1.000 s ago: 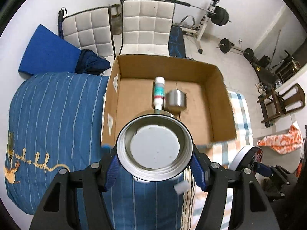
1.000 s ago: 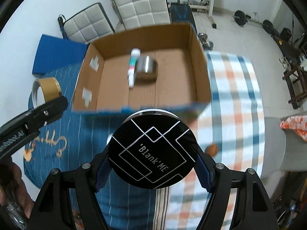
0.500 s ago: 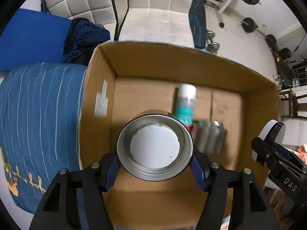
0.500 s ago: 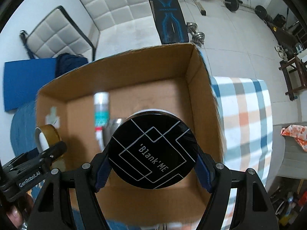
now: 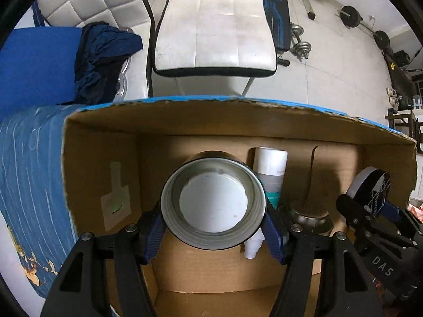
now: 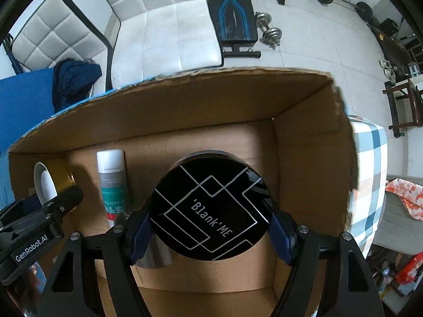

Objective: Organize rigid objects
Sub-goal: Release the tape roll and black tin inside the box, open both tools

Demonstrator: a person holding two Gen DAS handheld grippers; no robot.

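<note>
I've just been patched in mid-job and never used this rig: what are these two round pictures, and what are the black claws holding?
Each picture comes from a fisheye camera on a hand-held two-finger gripper, looking down along its fingers into an open brown cardboard box. The left gripper clamps a gold-sided round tin, its open side facing the camera. The right gripper clamps a black round tin lid printed 'Blank'ME. On the box floor lie a white and teal spray bottle and a shiny steel cup.
</note>
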